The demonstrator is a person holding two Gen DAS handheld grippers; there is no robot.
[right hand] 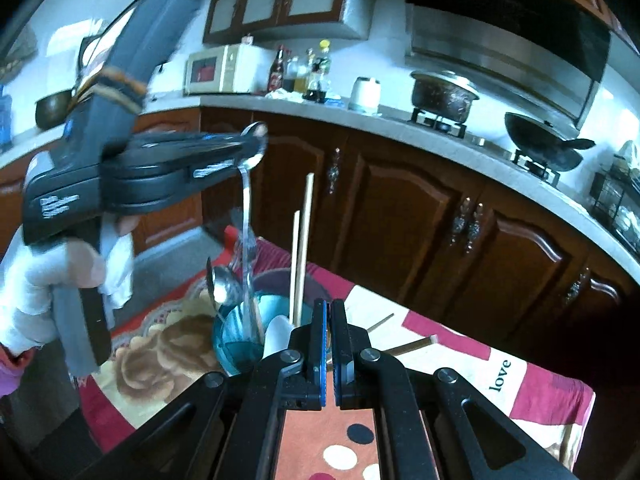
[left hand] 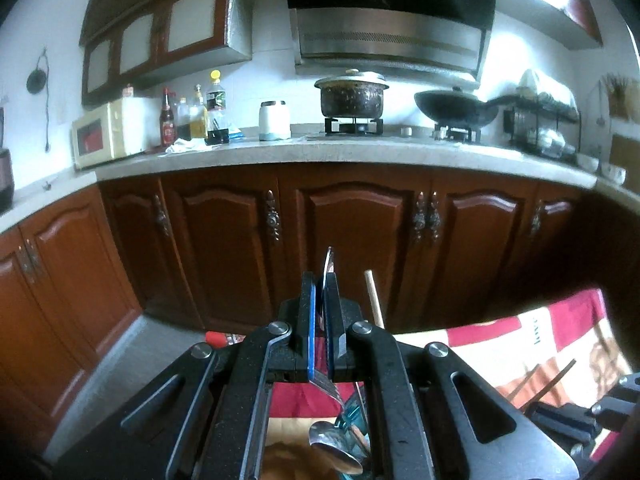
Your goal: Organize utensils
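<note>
Steel, thin and polished: in the left wrist view the left gripper (left hand: 320, 312) pinched a slim metal spoon (left hand: 329, 264) by its bowl end, the pads pressed flat on it and the handle running down behind the jaws toward the translucent blue plastic cup (left hand: 352, 412) below. A second spoon's bowl (left hand: 332, 448) and a pale wooden chopstick (left hand: 374, 300) stood in that cup.

In the right wrist view the right gripper (right hand: 329, 328) was pressed together with nothing clearly between its pads. The held spoon hung from the left gripper above the cup, which stood near the table's left edge on the red floral cloth (right hand: 460, 344). More chopsticks (right hand: 412, 346) lay loose on the cloth toward the far edge.

The spoon likely was light, rigid and slippery; gripping the flat handle would probably hold truer than the curved bowl.
</note>
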